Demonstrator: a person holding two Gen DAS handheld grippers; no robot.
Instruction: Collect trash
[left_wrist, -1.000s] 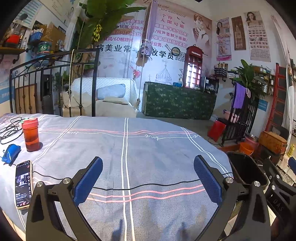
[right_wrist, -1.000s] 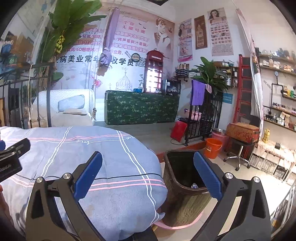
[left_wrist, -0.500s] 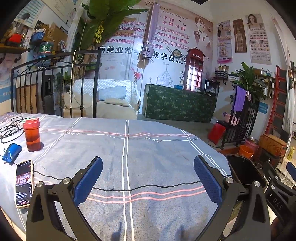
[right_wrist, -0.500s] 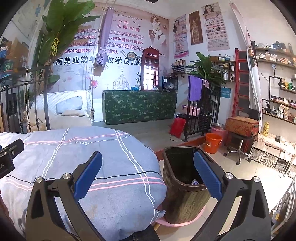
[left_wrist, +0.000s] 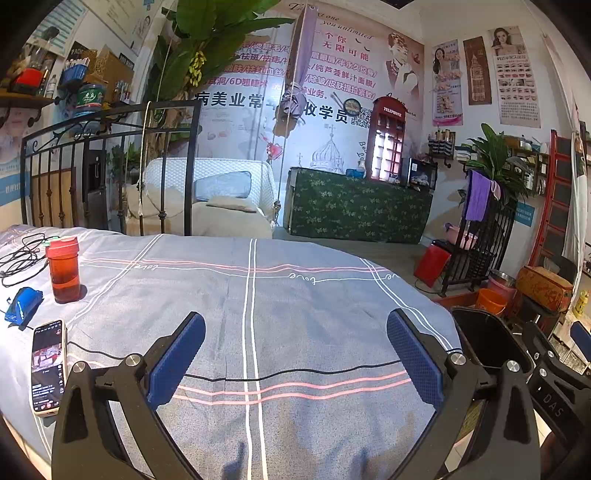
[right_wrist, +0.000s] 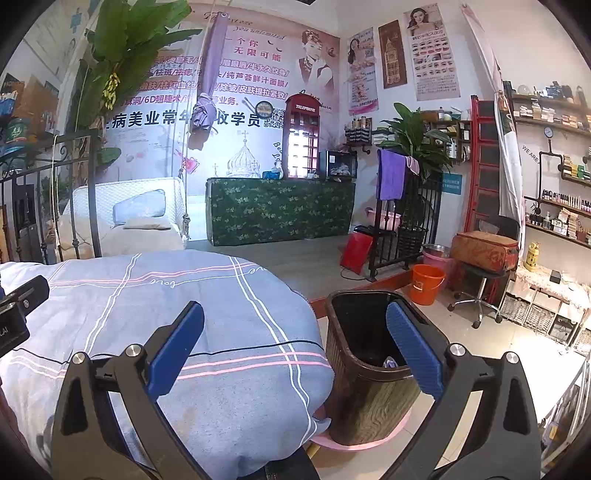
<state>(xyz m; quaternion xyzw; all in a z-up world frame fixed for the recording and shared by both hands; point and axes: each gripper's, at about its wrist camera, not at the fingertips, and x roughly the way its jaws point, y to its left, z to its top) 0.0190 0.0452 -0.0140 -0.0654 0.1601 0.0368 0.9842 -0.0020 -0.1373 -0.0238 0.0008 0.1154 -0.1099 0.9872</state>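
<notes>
A dark brown waste bin (right_wrist: 364, 369) stands on the floor beside the bed's right edge, with a small piece of rubbish (right_wrist: 389, 363) lying in its bottom. The same bin (left_wrist: 487, 343) shows at the right of the left wrist view. My right gripper (right_wrist: 295, 347) hovers open over the bed's corner and the bin, its blue pads empty. My left gripper (left_wrist: 295, 356) is open too, above the grey striped bedspread (left_wrist: 277, 302), holding nothing. No loose rubbish shows on the bedspread between the fingers.
At the bed's left lie a red-capped amber bottle (left_wrist: 64, 269), a phone (left_wrist: 48, 365), a blue object (left_wrist: 22, 304) and black cables (left_wrist: 22, 254). An iron headboard (left_wrist: 110, 173) stands behind. An orange bucket (right_wrist: 426, 284), stool and shelves line the right wall.
Both views have risen slightly and pulled back a little; the bin sits lower and clearer in the right wrist view. Both grippers stay open and empty.
</notes>
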